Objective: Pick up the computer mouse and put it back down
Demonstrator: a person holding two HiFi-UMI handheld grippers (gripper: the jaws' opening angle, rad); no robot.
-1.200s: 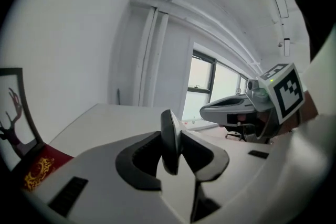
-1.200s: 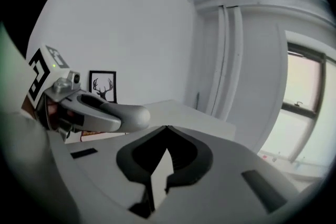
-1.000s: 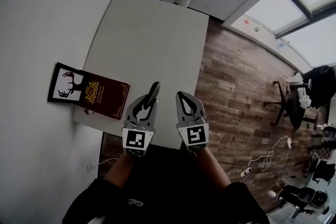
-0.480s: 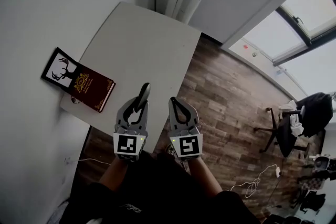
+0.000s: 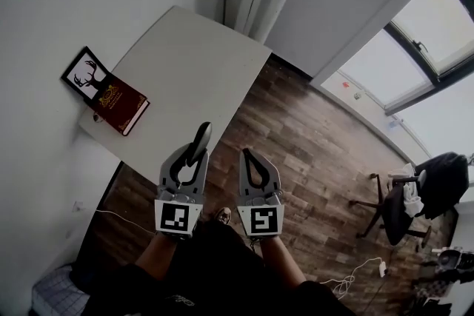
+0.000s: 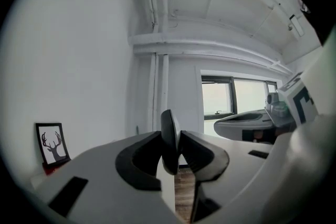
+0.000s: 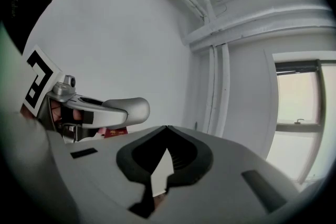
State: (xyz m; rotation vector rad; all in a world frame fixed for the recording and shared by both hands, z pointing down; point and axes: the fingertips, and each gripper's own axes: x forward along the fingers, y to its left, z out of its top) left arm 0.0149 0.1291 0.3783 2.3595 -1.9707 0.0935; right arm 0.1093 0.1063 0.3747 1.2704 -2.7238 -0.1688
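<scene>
In the left gripper (image 5: 194,149), the mouse (image 5: 201,135); lettering on the book (image 5: 118,102) blurs.

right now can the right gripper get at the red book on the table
Probably not from here. The right gripper hangs shut and empty over the wood floor, apart from the table, and the red book lies at the table's far left edge. Nothing blocks it but distance.

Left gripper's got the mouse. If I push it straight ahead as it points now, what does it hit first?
Probably nothing close: the left gripper, shut on the computer mouse, seems to aim level over the white table toward the wall pipes. Depth is hard to judge.
</scene>
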